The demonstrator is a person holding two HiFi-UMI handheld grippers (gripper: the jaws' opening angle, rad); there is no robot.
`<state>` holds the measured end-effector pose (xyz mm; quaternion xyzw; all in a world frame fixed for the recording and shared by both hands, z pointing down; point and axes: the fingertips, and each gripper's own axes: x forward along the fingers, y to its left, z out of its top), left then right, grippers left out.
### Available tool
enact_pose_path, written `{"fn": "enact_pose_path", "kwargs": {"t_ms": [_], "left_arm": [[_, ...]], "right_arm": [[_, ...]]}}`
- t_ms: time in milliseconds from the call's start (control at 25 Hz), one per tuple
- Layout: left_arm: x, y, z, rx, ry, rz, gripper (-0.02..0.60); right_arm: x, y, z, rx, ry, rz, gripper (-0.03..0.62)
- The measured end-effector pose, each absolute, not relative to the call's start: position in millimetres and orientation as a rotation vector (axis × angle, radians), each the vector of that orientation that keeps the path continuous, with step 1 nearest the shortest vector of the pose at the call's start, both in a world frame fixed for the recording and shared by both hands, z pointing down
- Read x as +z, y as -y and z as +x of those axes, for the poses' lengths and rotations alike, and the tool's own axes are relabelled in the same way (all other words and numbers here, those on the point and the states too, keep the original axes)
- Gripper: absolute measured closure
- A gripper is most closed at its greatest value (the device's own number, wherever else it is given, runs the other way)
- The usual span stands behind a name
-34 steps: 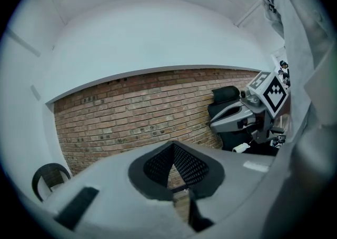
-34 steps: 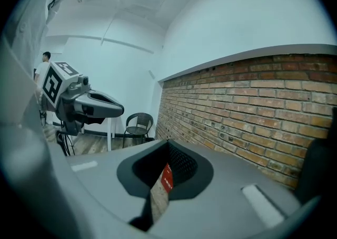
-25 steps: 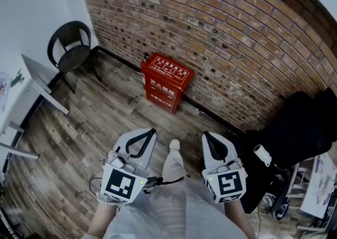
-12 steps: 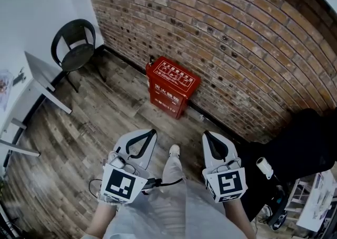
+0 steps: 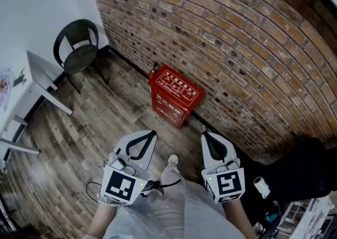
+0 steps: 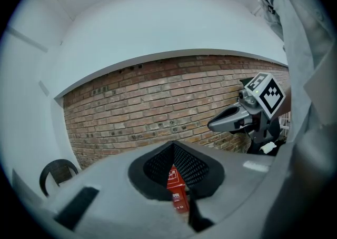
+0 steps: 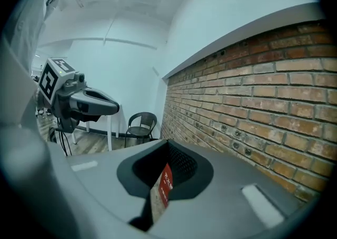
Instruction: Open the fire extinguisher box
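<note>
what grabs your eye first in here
The bright red fire extinguisher box stands on the wooden floor against the brick wall, lid closed. A black chair sits in the far left corner. The left gripper and right gripper, both shut, point toward the box from the bottom of the head view, not touching it.

Red fire extinguisher box (image 5: pixel 176 96), white print on lid (image 5: pixel 178 81) and front, lid down. Stands upright on wooden floor (image 5: pixel 105 107), back against brick wall (image 5: pixel 237 32).
</note>
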<state>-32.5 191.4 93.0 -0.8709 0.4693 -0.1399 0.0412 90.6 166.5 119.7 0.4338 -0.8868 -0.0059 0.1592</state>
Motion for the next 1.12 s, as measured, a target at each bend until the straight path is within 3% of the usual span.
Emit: {"fn": "enact_pose_path", "kwargs": {"t_ms": [1120], "left_arm": [[106.6,-22.6,-5.3,-0.474,-1.505,-2.673,0.581]], "right_arm": [[145.9,4.0,116.5,0.075,2.554,1.171,0.588]]}}
